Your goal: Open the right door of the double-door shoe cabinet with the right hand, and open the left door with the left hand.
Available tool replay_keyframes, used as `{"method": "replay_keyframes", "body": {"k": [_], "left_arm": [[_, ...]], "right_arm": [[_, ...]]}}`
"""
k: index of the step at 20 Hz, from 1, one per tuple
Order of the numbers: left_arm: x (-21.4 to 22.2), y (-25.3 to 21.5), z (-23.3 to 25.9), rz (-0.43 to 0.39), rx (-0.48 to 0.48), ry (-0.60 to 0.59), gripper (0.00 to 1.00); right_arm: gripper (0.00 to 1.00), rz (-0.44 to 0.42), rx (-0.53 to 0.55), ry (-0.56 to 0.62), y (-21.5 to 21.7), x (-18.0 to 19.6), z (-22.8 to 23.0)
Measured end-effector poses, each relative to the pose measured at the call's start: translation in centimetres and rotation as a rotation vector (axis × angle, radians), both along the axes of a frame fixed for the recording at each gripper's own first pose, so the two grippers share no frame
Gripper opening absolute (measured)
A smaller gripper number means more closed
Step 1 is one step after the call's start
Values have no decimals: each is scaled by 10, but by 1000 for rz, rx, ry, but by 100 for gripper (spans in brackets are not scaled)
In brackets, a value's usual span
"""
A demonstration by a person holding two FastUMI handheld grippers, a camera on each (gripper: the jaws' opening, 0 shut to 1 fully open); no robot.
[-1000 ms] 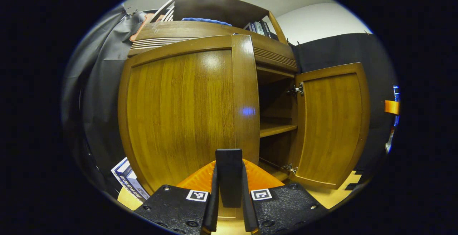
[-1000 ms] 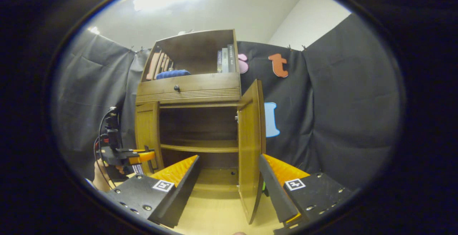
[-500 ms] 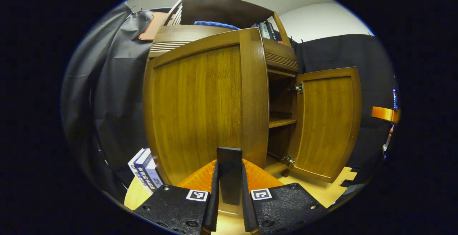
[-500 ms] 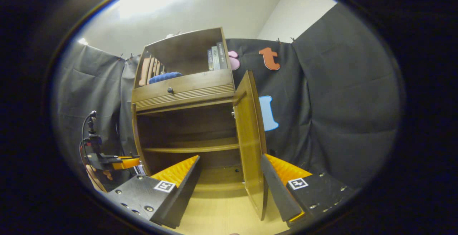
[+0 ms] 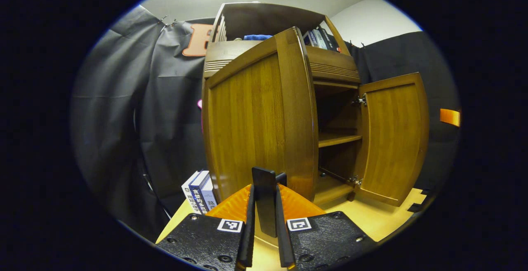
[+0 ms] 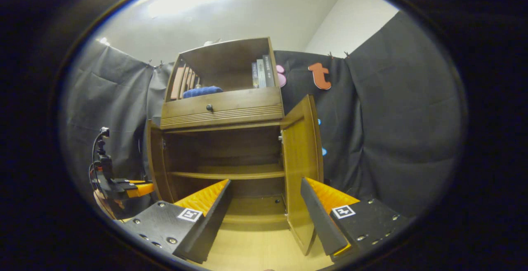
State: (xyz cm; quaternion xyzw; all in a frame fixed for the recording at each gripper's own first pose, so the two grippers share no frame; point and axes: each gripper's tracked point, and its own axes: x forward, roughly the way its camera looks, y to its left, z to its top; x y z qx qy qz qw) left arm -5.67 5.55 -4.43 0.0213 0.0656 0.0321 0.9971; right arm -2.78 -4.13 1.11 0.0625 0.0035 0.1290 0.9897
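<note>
left door (image 5: 264, 122) wider (hand-held gripper (image 5: 266, 205) closed)

In my left gripper view the left door (image 5: 260, 122) swings further out: a second ago it faced me broadly, now I see it narrower, its free edge turned more towards me. More of the stacked books (image 5: 200, 190) beside the shoe cabinet (image 5: 330, 67) shows past it. In my right gripper view that door thins to an edge (image 6: 153, 159), the interior now fully exposed, and the left gripper (image 6: 140, 188) drifts lower and leftward. The right door (image 6: 303, 168) now hides most of the blue shape behind it.
</note>
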Motion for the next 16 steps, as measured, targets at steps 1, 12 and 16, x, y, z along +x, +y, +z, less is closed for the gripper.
{"method": "replay_keyframes", "body": {"k": [1,12,16], "left_arm": [[-4,4,-1,12,4,2,25],[-36,62,5,141,90,-14,7],[-48,102,6,190,153,-9,4]], "right_arm": [[94,7,-7,-6,5,-3,2],[94,57,-27,-7,41,-9,-5],[98,41,-13,30,42,6,-19]]}}
